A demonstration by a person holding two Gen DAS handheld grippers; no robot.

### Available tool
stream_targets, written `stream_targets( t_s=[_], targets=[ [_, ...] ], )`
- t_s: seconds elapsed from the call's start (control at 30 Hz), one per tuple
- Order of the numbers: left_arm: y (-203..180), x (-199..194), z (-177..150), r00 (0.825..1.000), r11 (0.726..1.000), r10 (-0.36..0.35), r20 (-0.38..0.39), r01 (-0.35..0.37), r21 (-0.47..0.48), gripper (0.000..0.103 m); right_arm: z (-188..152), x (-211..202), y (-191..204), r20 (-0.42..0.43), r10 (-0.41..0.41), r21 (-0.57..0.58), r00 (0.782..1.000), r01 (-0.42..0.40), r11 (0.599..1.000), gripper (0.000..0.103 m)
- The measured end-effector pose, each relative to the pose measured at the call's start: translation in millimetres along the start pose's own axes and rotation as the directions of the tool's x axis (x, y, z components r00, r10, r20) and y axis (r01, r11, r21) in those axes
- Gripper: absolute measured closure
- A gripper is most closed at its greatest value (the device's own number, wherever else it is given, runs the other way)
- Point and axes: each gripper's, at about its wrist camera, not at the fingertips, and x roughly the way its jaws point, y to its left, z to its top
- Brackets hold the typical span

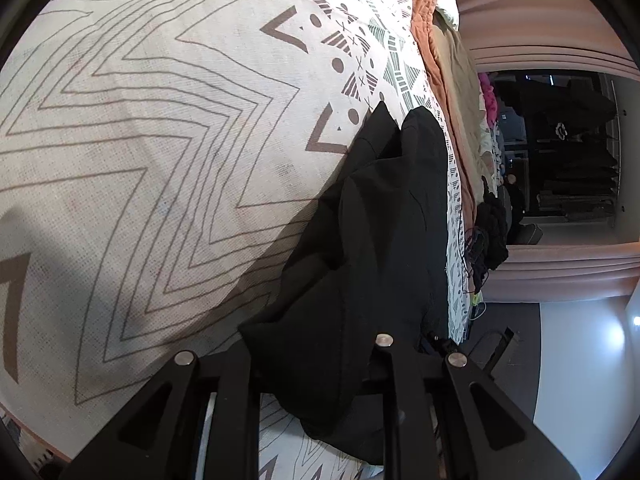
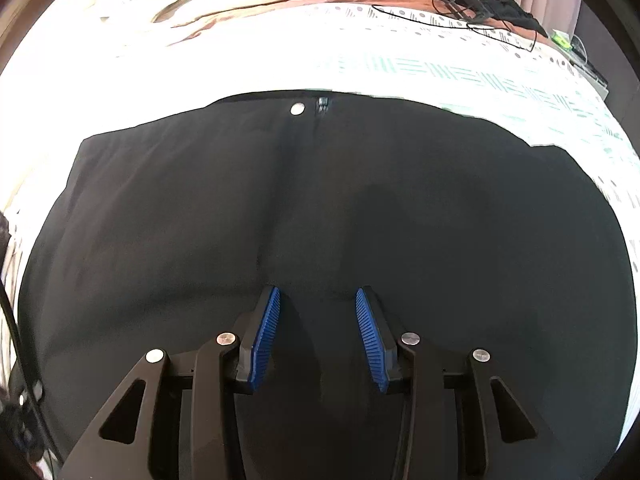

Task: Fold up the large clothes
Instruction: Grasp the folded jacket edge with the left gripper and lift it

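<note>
Black trousers spread flat on patterned bedspread, waistband button uppermost; folding barely begun. Left gripper clamped on bunched trouser fabric; right gripper parted, empty, hovering over cloth.

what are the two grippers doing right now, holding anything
Left gripper: shut on the black garment.
Right gripper: open above the black garment, nothing between its pads.

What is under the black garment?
The black garment lies on a patterned bedspread, which shows around its edges. Anything directly beneath the cloth is hidden.
</note>
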Motion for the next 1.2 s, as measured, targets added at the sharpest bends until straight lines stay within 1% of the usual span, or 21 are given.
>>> stream_targets(
  t_s=[0.1,0.17,0.23,0.27,0.33,0.37,0.47,0.6,0.73,0.8,0.83,0.87,0.9,0.93,0.97,1.0,1.1,1.2],
  targets=[
    [1,1,0,1.0,1.0,0.001,0.001,-0.001,-0.005,0.083,16,11,4,0.007,-0.035,-0.023,0.999,0.035,0.999,0.065],
    [2,1,0,1.0,1.0,-0.003,0.001,0.003,-0.015,0.083,25,20,5,0.003,-0.04,-0.031,0.999,0.04,0.999,0.065],
    [3,1,0,1.0,1.0,-0.013,0.006,0.013,-0.025,0.083,30,21,5,0.002,-0.031,-0.038,1.0,0.031,0.999,0.065],
    [3,0,-1,1.0,1.0,-0.019,0.009,0.019,-0.025,0.083,30,11,1,-0.004,-0.026,-0.041,1.0,0.025,0.999,0.065],
    [3,-2,-1,0.999,0.999,-0.032,0.015,0.033,-0.019,0.083,32,7,-1,-0.018,-0.01,-0.037,1.0,0.009,0.999,0.065],
    [3,-4,-2,0.999,0.999,-0.037,0.016,0.037,-0.018,0.083,30,1,-3,-0.014,0.012,-0.027,1.0,-0.012,1.0,0.065],
    [-2,-9,-2,0.998,0.998,-0.066,0.017,0.066,-0.016,0.086,14,-31,-11,0.017,0.047,-0.03,0.999,-0.047,0.998,0.065],
    [-15,-16,-3,0.996,0.996,-0.091,0.024,0.091,0.019,0.087,-23,-66,-21,0.044,0.094,-0.033,0.995,-0.092,0.995,0.065],
    [-27,-23,-3,0.993,0.992,-0.118,0.027,0.117,0.038,0.088,-47,-85,-39,0.035,0.169,0.009,0.985,-0.169,0.986,0.065],
    [-35,-27,-5,0.991,0.99,-0.133,0.033,0.132,0.052,0.088,-60,-95,-45,0.013,0.238,0.045,0.971,-0.238,0.97,0.065],
    [-38,-29,-6,0.989,0.989,-0.141,0.036,0.138,0.059,0.088,-67,-99,-45,0.007,0.25,0.054,0.968,-0.25,0.967,0.065],
    [-42,-31,-8,0.988,0.987,-0.15,0.039,0.147,0.067,0.088,-79,-114,-41,0.008,0.245,0.055,0.97,-0.245,0.968,0.059],
    [-45,-32,-9,0.987,0.986,-0.155,0.039,0.152,0.071,0.088,-86,-118,-42,0.011,0.243,0.053,0.97,-0.243,0.969,0.053],
    [-48,-33,-10,0.986,0.984,-0.161,0.039,0.158,0.076,0.088,-92,-124,-42,0.015,0.248,0.054,0.969,-0.249,0.967,0.039],
    [-52,-34,-10,0.985,0.983,-0.167,0.038,0.164,0.082,0.088,-95,-126,-44,0.021,0.257,0.055,0.966,-0.258,0.965,0.031],
    [-55,-35,-10,0.984,0.981,-0.174,0.037,0.17,0.088,0.088,-97,-132,-47,0.028,0.264,0.053,0.964,-0.265,0.963,0.031],
    [-65,-38,-11,0.981,0.976,-0.192,0.033,0.188,0.112,0.088,-120,-157,-55,0.043,0.283,0.061,0.958,-0.285,0.957,0.031],
    [-80,-43,-13,0.978,0.967,-0.206,0.029,0.199,0.157,0.088,-141,-161,-60,0.029,0.308,0.082,0.951,-0.31,0.947,0.031]
  ],
)
